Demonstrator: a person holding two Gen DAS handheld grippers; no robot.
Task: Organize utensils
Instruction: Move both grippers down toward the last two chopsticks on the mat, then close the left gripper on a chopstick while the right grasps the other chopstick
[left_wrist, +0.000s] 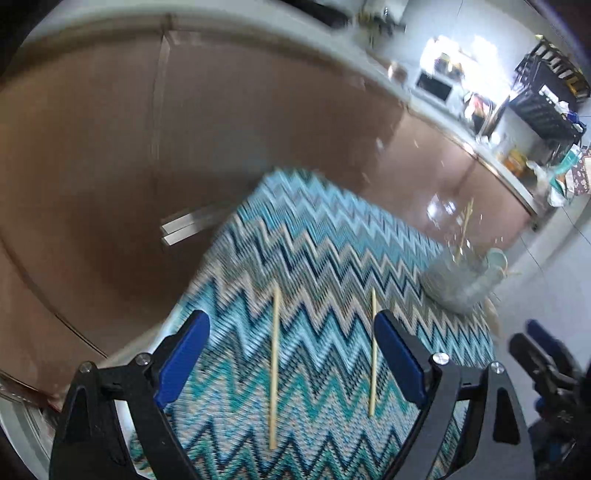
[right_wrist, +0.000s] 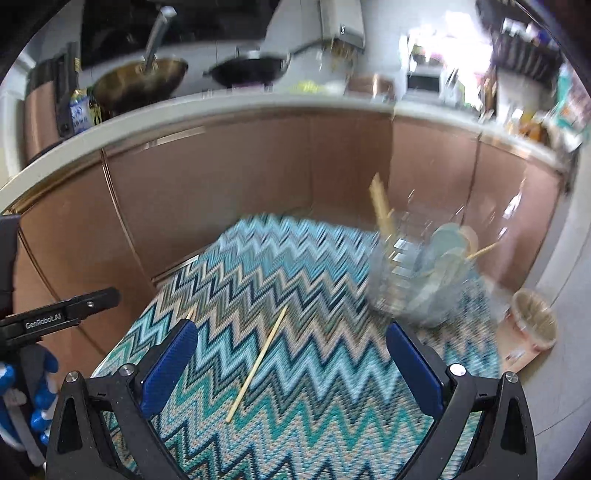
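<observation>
Left gripper (left_wrist: 291, 362), seen from its own wrist camera, hangs above a zigzag-patterned cloth (left_wrist: 317, 258) with its two blue-padded fingers (left_wrist: 183, 360) spread wide and nothing between them. Two wooden chopsticks lie flat on the cloth inside that gap: the left chopstick (left_wrist: 274, 369) near the middle, the right chopstick (left_wrist: 373, 352) just beside the inner face of the right finger, roughly parallel and well apart from each other. Whether either pad touches a stick cannot be told.

Right gripper (right_wrist: 291, 365), in its own view, is likewise parted wide and empty over the same cloth. One chopstick (right_wrist: 258, 360) lies diagonally between its fingers; the tip of a second stick (right_wrist: 190, 314) shows just above the left pad.

At the far right corner of the cloth stands a clear utensil holder (left_wrist: 458, 280), blurred by motion, with at least one wooden stick (left_wrist: 464, 229) rising from it and pale blue pieces (right_wrist: 448, 245) beside it, whose kind cannot be told. A small pale basket (right_wrist: 535, 321) sits on the floor to the right of the cloth.

Behind the cloth run brown cabinet fronts (left_wrist: 92, 155) under a light countertop (right_wrist: 236, 107), on which rest a brass-coloured wok (right_wrist: 142, 79) and a black wok (right_wrist: 251, 70). Each gripper appears at the edge of the other's view.
</observation>
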